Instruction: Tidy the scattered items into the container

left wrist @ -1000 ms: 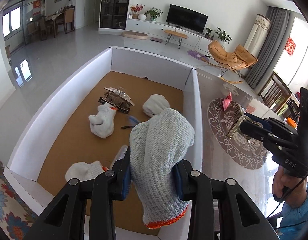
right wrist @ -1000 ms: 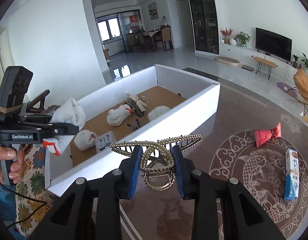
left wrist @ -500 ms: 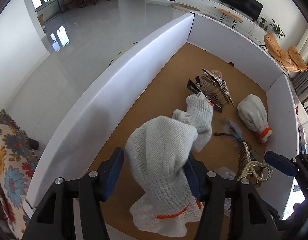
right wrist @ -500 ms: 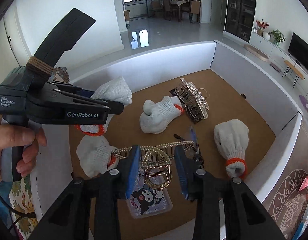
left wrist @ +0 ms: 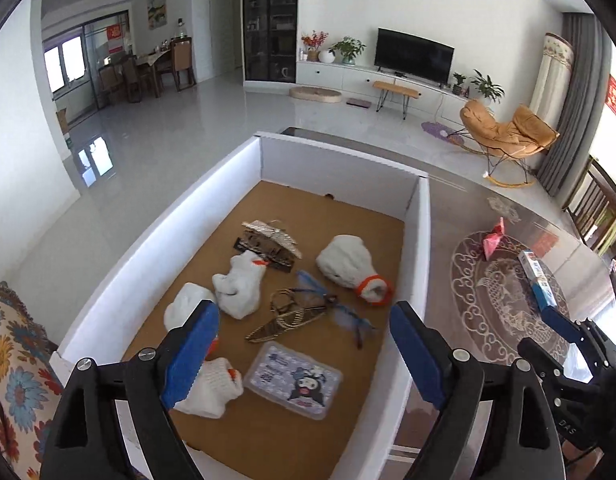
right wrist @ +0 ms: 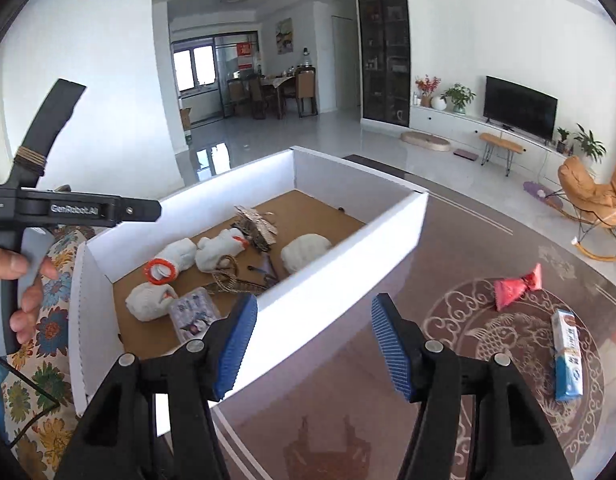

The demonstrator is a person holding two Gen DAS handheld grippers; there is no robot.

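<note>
The white cardboard box (left wrist: 422,248) holds several white gloves, and one orange-cuffed glove (left wrist: 186,306) lies just past my left fingers. A pearl hair claw (left wrist: 286,318) rests on the brown floor beside a cartoon case (left wrist: 294,380). My left gripper (left wrist: 304,340) hangs over the box's near end, jaws opening, nothing between them. My right gripper (right wrist: 314,340) hovers at the box's long wall (right wrist: 328,292), jaws opening and empty. On the table lie a red wrapper (right wrist: 516,284) and a blue-white carton (right wrist: 566,360).
A rhinestone hair clip (left wrist: 268,240) and a blue pen-like item (left wrist: 332,304) also lie in the box. A hand (right wrist: 20,280) holds the left gripper at the box's left end. A floral cloth (left wrist: 12,360) covers the table's left side.
Both grippers have opened. The glove dropped from the left and the pearl claw from the right; both now lie in the box. Both grippers have drawn back from over it.
</note>
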